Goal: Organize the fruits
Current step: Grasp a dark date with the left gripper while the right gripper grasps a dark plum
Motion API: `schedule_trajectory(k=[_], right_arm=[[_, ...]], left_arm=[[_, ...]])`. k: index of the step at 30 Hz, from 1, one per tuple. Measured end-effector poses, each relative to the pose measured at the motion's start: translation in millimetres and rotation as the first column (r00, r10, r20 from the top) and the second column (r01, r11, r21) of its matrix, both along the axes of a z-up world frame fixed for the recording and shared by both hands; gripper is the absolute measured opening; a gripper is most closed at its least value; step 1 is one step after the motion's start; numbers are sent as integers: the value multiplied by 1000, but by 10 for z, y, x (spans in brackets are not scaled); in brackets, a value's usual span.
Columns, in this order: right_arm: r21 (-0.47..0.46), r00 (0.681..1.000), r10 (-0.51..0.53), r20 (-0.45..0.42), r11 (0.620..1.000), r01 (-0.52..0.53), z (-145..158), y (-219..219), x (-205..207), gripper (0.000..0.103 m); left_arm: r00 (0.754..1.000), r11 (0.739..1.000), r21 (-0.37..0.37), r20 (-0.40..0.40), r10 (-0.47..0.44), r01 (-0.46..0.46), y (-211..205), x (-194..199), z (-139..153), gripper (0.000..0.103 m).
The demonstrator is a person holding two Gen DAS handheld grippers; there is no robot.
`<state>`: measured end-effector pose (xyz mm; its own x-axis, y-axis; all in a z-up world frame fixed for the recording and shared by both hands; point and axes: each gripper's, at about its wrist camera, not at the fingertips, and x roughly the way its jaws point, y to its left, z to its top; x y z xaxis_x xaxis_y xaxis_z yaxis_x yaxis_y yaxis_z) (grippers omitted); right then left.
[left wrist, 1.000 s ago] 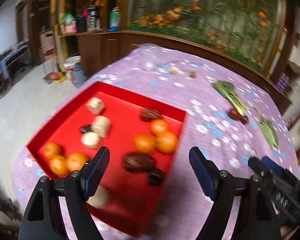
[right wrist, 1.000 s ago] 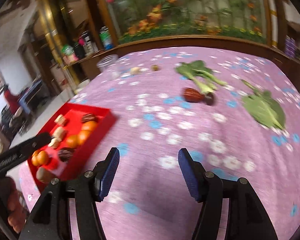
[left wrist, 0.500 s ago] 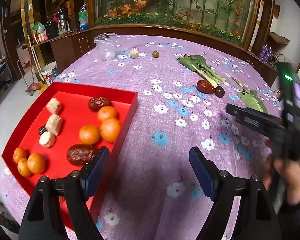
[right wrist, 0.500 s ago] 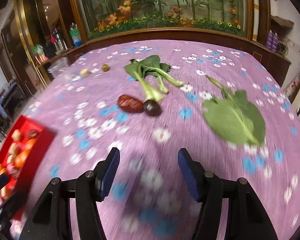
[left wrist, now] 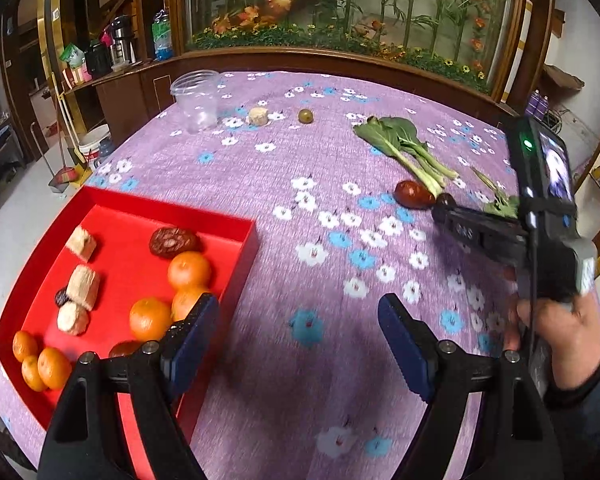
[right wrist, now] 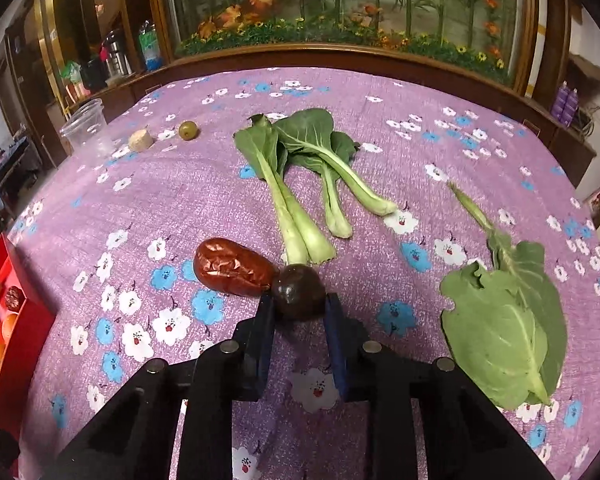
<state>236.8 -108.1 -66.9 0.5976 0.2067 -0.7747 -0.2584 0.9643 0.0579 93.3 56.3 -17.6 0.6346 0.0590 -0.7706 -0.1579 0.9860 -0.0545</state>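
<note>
dark and glossy, the round plum (right wrist: 299, 291) is sitting on the purple floral tablecloth (right wrist: 180, 200), and the right gripper (right wrist: 299, 316) is closing on it, its blue pads pressing both flanks. the wrinkled red date (right wrist: 232, 267) is touching the plum's left side, and the bok choy (right wrist: 300, 184) stems are lying just behind. as a judgement, the smooth, rounded skin is likely to slip forward out of the flat pads if the squeeze is shallow, and lifting may nudge the date into rolling. the left gripper (left wrist: 298, 344) is hovering wide apart and empty beside the red tray (left wrist: 236, 256), where matte oranges (left wrist: 189, 270) and pale, rough cylinders are resting well apart from the plum.
</note>
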Motion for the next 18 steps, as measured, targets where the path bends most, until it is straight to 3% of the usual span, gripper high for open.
schedule_trajectory(k=[5,12,18], right_arm=[[62,998,-66,13,996,66,71,-282,-177,24],[202,977,-192,86,964,172,277,-808,-580,25],[266,975,-203,93,948,173,280,-926,-594,25]], left_arm=[[999,999,-18,-3,-35,35,-276,372,-26,81],[997,997,17,-7,-81,81,-777,1030,-248,80],[992,991,51,4,-124,123,-1053,1353,-360,80]])
